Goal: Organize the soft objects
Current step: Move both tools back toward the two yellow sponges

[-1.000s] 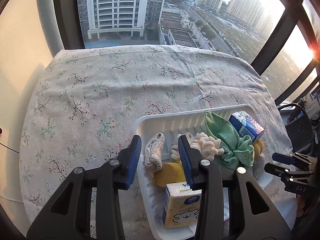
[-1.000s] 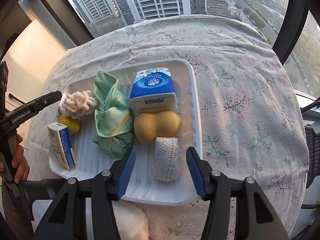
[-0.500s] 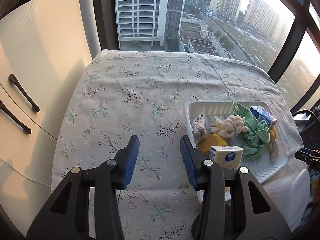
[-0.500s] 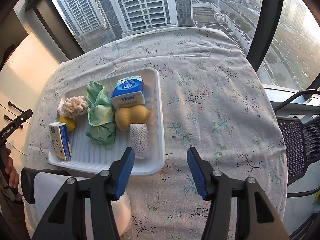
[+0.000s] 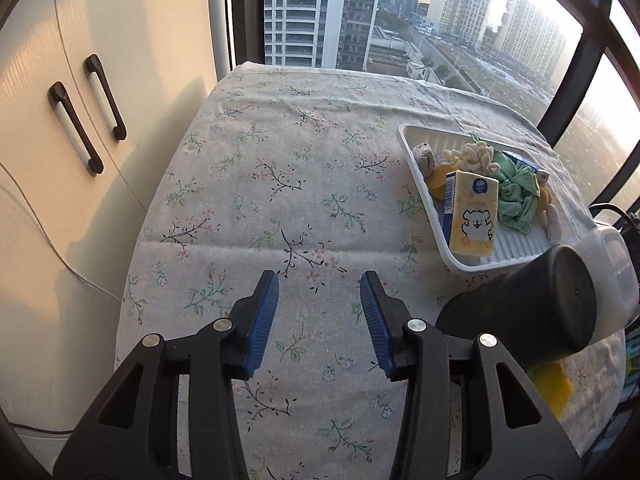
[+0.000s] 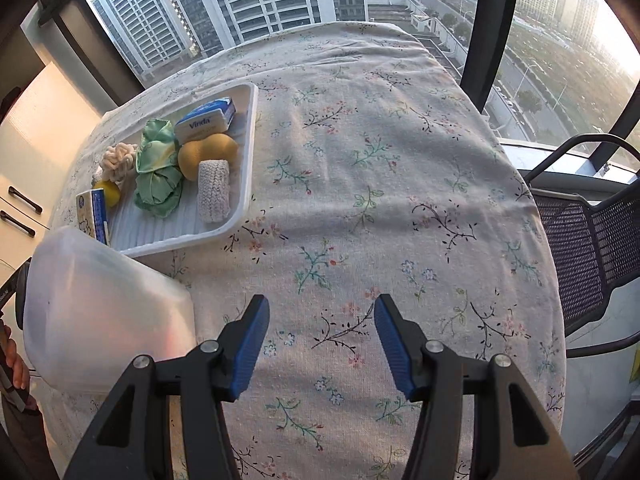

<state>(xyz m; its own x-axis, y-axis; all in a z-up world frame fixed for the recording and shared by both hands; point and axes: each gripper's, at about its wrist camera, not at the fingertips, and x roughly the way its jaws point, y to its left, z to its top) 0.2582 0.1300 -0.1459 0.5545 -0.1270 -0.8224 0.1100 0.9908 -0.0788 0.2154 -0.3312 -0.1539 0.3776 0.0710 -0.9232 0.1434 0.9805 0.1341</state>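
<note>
In the left wrist view, our left claw (image 5: 319, 322) hangs spread and empty over the flowered table (image 5: 256, 184). We take the white tray (image 5: 424, 196) as the landmark: it lies ahead and to the right of this claw, well apart from it. Inside the tray, the yellow tissue pack (image 5: 472, 214) stands at the near left corner, with the green cloth (image 5: 518, 192) just behind it on the right, the cream knotted rope (image 5: 474, 156) toward the far wall, and a grey knitted piece (image 5: 425, 159) at the far left corner. A dark cylinder (image 5: 528, 312) and a translucent container (image 5: 614, 264) sit just outside the tray's near end.

In the right wrist view, our right claw (image 6: 322, 346) is likewise spread and holds nothing. Here the tray (image 6: 250, 148) lies ahead and to the left. The white knitted roll (image 6: 214, 190) lies against the tray's right wall with its long axis running away from us; beside it toward the far end rest the yellow sponge (image 6: 208, 156) and the blue Vinda tissue pack (image 6: 206, 122).

We judge all the soft things gathered in the tray, which looks somewhat nearer the left claw, though the knitted roll lies on the right claw's side.
</note>
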